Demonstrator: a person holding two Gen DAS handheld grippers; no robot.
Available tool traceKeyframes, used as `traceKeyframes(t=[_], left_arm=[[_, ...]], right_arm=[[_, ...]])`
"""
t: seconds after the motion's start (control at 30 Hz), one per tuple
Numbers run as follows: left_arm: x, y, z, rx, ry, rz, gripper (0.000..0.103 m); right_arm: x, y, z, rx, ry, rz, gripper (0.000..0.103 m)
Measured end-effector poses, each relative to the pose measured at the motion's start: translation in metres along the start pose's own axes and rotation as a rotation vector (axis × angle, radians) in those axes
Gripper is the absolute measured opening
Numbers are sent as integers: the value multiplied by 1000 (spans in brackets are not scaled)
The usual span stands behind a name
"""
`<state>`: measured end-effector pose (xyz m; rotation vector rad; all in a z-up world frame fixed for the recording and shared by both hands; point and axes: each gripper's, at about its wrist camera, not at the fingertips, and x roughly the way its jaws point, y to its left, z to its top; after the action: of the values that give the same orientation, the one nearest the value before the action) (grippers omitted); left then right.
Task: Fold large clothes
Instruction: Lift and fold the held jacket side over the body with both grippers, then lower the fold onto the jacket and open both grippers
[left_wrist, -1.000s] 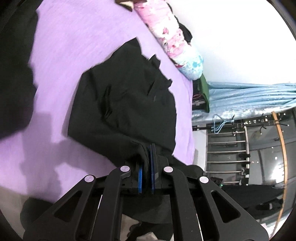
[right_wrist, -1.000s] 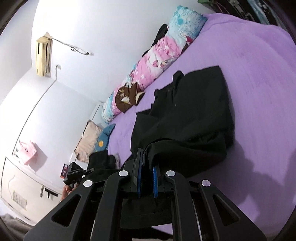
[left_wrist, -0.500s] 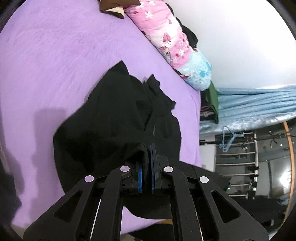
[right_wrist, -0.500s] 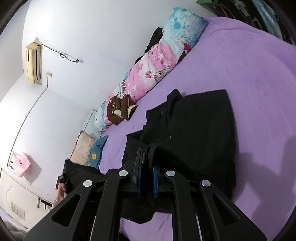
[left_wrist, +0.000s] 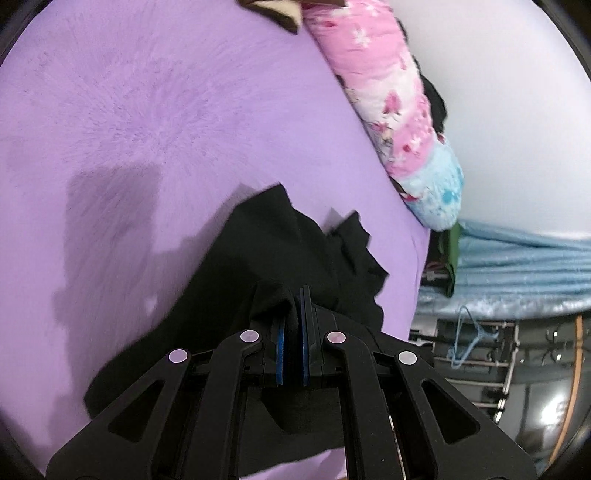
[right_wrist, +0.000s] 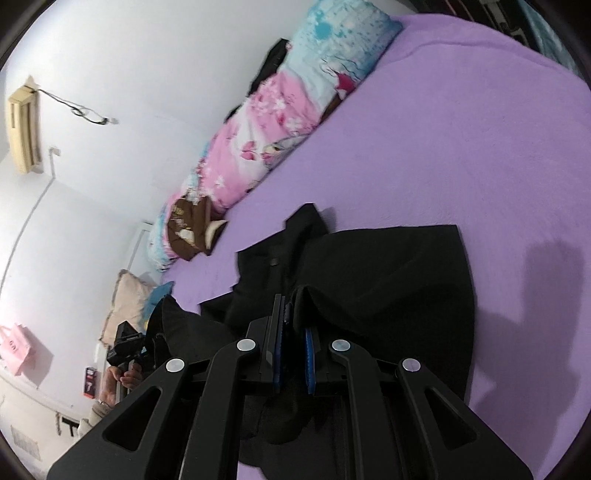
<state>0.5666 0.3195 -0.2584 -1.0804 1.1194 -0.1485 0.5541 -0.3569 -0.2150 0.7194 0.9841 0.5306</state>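
Black garment (left_wrist: 295, 254), soft, limp, light, spread on purple bed (left_wrist: 147, 110) ahead of both grippers; left gripper (left_wrist: 290, 332) and right gripper (right_wrist: 293, 339) clamped on near edge; hold by hem corners

The right gripper (right_wrist: 291, 332) is clamped on a fold of the black garment (right_wrist: 388, 288), which lies on the purple bed (right_wrist: 461, 129). A pink-and-blue quilt (right_wrist: 280, 114) runs along the far wall.

No text can be read with certainty. Pale lettering is seen on the brown cushion (right_wrist: 184, 230) at the bed's far edge, but it cannot be made out.
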Motion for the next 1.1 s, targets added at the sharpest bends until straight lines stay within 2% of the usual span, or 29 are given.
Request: traceKeyframes(t=[0.2,0.3,0.37,0.53,0.57,0.6,0.63,0.7,0.8,0.83,0.87,0.9,1.1], left_arm=[[27,24,24,-31,29,20,5],[33,29,33,-3,54,48,6],[33,31,35,14,64,45,7],[16,38,38,31,51,34,12],[11,37,37,35,46,29,15],[6,35,35,45,37,30,26],[-2,32,33,61,23,35,47],[-20,22,26,115,-23,48,66],[-48,5,1,191,-85,-19,69],[-55,1,-10,206,-101,-25,73],[-60,-2,-20,223,-116,-18,76],[-64,-4,-34,240,-135,-4,79],[-78,8,-109,319,-226,54,79]], right_arm=[[36,-19,12,18,24,-52,9],[51,-26,17,12,38,-85,9],[61,-25,18,-23,48,-143,10],[76,-35,17,6,58,-172,10],[77,-37,16,9,57,-177,11],[78,-36,16,11,55,-177,11],[78,-35,15,10,54,-173,13],[76,-32,15,8,58,-169,20],[67,-18,14,-33,58,-197,31],[63,-12,14,-49,49,-210,44],[57,-4,13,-69,29,-228,62],[50,3,12,-87,9,-233,68],[28,38,0,-167,-4,-250,70]])
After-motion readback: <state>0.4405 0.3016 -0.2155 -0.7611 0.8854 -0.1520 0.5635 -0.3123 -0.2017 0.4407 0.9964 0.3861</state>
